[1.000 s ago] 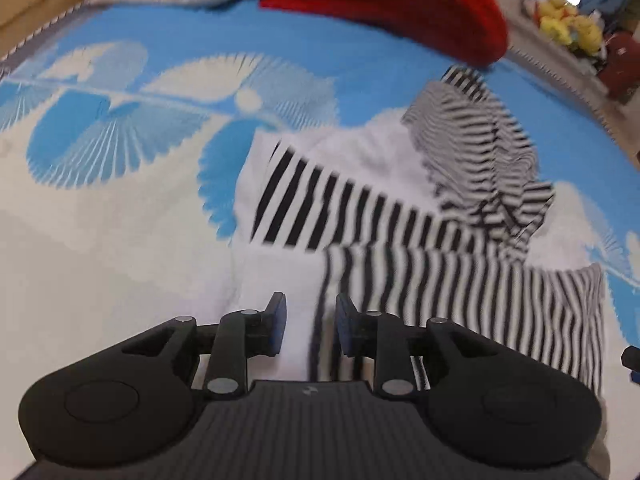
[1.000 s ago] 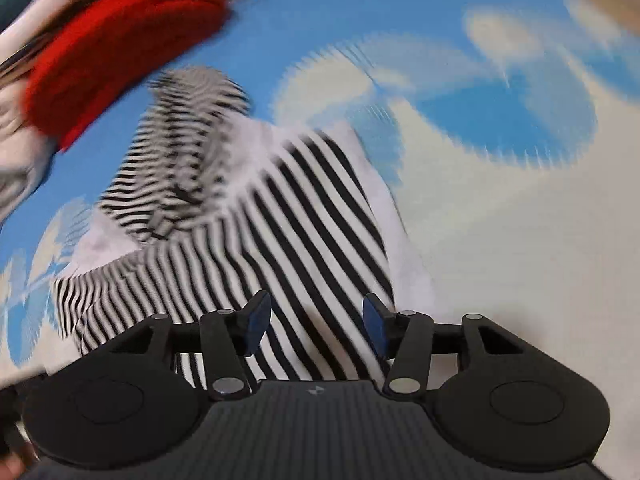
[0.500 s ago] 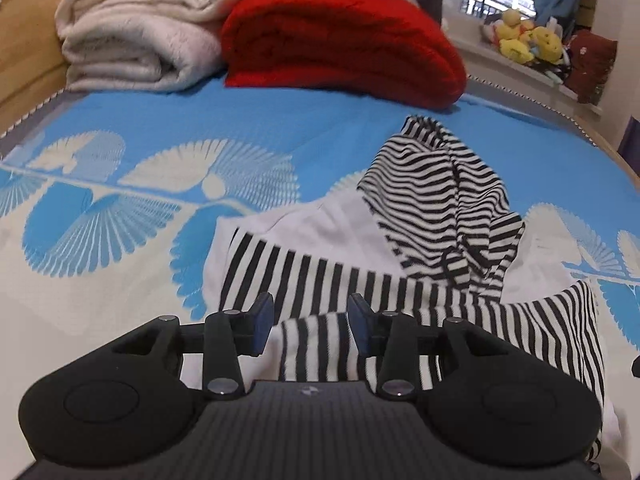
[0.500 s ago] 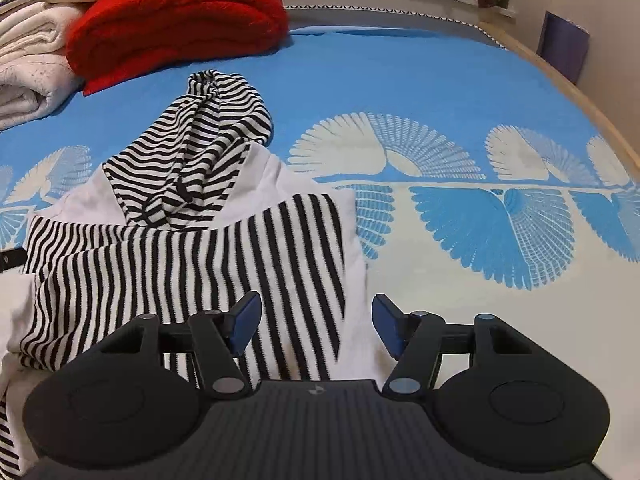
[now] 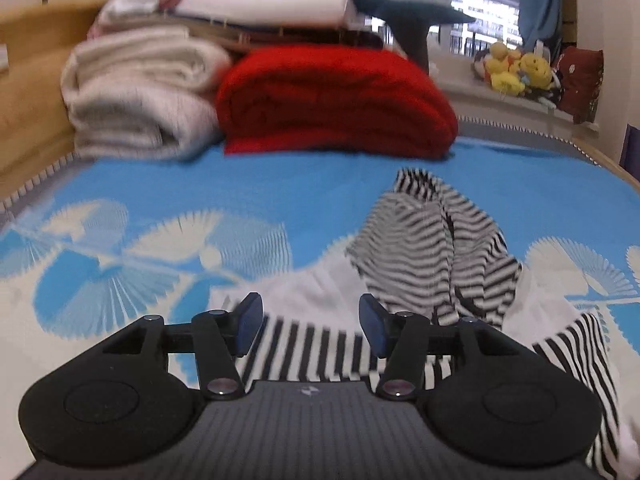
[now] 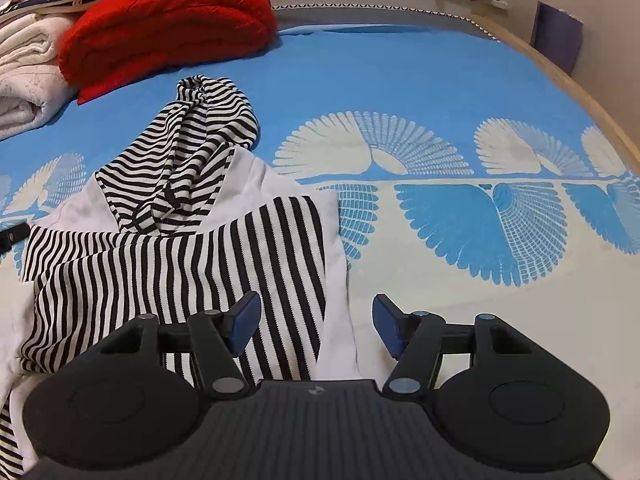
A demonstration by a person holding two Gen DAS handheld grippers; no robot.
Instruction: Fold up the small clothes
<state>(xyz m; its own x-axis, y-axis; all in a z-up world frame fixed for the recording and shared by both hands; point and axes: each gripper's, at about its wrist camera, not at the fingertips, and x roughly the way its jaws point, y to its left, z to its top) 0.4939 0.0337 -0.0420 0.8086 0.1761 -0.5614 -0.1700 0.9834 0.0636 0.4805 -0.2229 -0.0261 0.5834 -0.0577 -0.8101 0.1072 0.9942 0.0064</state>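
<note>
Here, on a blue bedspread with white fan prints: a small hoodie, white with black stripes, lying partly folded near the lower left of the right view — 1 wide-striped sleeve laid across the chest, a finer-striped panel beside it, the fine-striped hood slumped above toward the red blanket. Right gripper hovering over the hoodie's right edge, jaws well apart, nothing between the 2 blue pads, left pad over the stripes, right pad over bare bedspread. Left gripper seen from the opposite side, jaws opening, also empty, poised above the wide-striped sleeve with the hood ahead and to the right; picture blurred here, so whether the pads brush the cloth cannot be told. Behind the hoodie, well apart from it, a folded red blanket just beside a rolled cream blanket, with more folded cloth stacked on top. Yellow plush toys on a sill at the far right — small and soft in focus. Wooden bed frame curving along the right side.
</note>
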